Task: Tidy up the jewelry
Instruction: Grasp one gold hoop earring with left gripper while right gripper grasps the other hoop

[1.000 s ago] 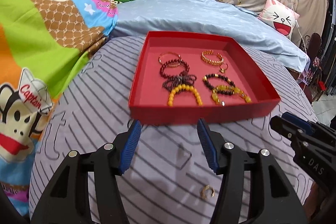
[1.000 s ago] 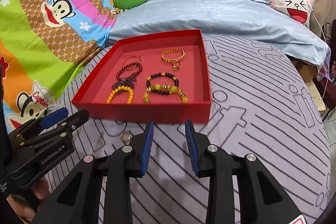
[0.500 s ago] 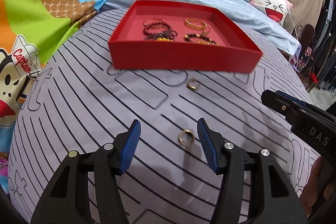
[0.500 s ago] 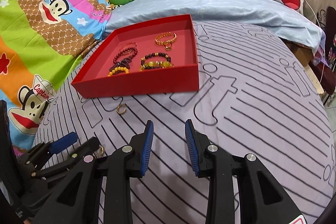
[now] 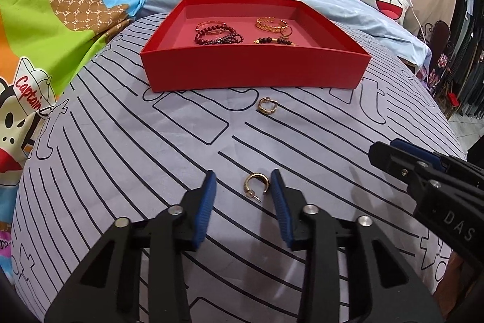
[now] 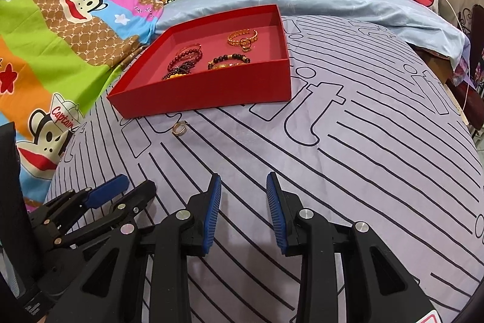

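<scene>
A: Where's the earring (image 5: pixel 256 186)?
B: On the bed, between the left gripper's (image 5: pixel 243 182) closing pads, nearer the right pad, not yet pinched.
A: And the right gripper (image 6: pixel 243 183)?
B: Partly spread, empty, farther off. Second earring (image 5: pixel 268 105) lies ahead by the tray (image 5: pixel 254 73).

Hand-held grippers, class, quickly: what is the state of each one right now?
Left hand-held gripper: closing around a gold hoop earring on the bedsheet, pads not yet touching it.
Right hand-held gripper: open, holding nothing.
</scene>
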The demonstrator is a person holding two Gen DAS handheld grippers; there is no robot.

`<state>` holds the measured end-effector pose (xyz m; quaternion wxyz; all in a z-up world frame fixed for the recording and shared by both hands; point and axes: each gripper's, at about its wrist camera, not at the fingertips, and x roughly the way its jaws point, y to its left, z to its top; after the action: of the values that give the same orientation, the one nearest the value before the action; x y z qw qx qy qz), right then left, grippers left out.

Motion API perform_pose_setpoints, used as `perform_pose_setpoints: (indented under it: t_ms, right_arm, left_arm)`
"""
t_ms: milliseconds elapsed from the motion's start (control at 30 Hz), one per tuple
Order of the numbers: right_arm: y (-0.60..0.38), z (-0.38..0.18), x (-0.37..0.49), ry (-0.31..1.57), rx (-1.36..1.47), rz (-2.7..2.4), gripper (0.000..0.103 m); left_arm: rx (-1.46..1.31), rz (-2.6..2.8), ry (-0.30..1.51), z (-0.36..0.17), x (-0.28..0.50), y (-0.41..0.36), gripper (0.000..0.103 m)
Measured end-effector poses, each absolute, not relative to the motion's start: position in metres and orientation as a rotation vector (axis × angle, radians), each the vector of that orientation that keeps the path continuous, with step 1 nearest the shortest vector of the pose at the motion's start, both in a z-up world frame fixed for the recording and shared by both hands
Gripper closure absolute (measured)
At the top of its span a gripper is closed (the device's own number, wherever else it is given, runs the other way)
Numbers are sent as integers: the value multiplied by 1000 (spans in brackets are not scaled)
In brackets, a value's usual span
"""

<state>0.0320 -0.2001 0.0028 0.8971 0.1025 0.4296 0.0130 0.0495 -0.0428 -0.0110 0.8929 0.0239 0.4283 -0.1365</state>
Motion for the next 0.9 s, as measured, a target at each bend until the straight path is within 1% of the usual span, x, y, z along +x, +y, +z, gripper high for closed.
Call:
perform_pose_setpoints:
  t_ms: [100, 233, 600, 900]
  right_arm:
    - [-200, 3, 32, 891, 213, 28, 72]
    - [-197, 2, 34, 897, 211, 34, 72]
    - [-171, -6, 54, 909, 173, 82, 72]
    - [-147, -10, 93, 920, 176, 137, 72]
  left_arm:
    - [58, -292, 884, -11, 47, -45, 75]
    - [58, -297, 887, -11, 47, -45, 86]
    - [8, -223, 887, -10, 63, -10, 86]
    - [-12, -162, 876, -10, 80, 16, 86]
